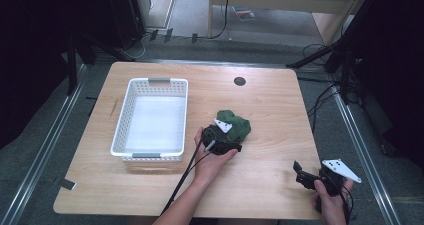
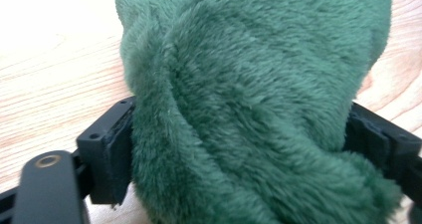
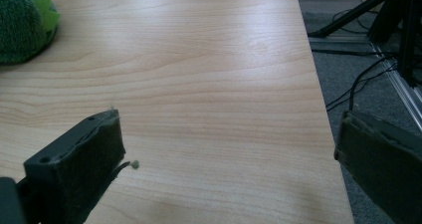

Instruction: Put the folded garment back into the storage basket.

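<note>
A green plush toy lies near the middle of the wooden table. My left gripper reaches into it from the near side, held by a hand. In the left gripper view the toy's fur fills the gap of the left gripper, and both black pads press into its sides. My right gripper rests at the table's near right corner, apart from the toy. Its jaws stand wide with bare table between them in the right gripper view, where the toy sits at the far left.
A white perforated basket stands on the left half of the table, to the left of the toy. A dark round cable hole marks the far side. Cables and stand legs lie on the floor beyond the right edge.
</note>
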A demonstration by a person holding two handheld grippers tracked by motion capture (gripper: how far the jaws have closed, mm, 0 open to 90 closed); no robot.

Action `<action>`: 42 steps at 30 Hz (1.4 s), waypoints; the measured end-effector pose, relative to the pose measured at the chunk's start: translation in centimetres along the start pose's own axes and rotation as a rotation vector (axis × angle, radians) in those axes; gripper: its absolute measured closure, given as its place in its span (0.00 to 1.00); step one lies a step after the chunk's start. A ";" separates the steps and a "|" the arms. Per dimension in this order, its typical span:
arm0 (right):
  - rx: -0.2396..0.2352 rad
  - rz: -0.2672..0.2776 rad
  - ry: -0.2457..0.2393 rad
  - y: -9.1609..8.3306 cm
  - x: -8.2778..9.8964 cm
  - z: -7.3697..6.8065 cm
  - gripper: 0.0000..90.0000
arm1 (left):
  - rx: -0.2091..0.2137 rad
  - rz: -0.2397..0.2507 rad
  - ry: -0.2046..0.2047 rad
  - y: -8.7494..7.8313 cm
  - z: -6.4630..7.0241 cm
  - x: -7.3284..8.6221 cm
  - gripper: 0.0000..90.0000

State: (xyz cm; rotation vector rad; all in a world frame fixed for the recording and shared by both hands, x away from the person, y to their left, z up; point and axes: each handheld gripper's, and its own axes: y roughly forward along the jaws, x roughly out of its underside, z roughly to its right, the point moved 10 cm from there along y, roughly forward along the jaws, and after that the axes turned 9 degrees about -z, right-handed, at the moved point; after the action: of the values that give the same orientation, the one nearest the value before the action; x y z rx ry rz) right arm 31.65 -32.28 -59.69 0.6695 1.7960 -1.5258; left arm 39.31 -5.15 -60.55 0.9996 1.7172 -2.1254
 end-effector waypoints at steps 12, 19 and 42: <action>-0.001 -0.004 0.009 0.0 0.0 0.0 0.00 | 0.066 0.064 0.029 -1.3 -0.1 0.0 0.59; 0.001 -0.006 0.008 0.0 0.0 0.0 0.00 | 0.086 0.110 0.052 -2.7 0.3 -0.5 0.64; 0.007 -0.005 0.005 0.1 0.0 0.1 0.00 | 0.105 0.262 0.052 -10.3 -1.9 -3.7 0.64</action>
State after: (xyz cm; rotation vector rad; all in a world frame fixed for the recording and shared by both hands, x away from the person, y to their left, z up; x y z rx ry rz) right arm 31.70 -32.33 -59.75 0.6729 1.7976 -1.5363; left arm 36.92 -1.33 -50.43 1.2435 1.4179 -2.0525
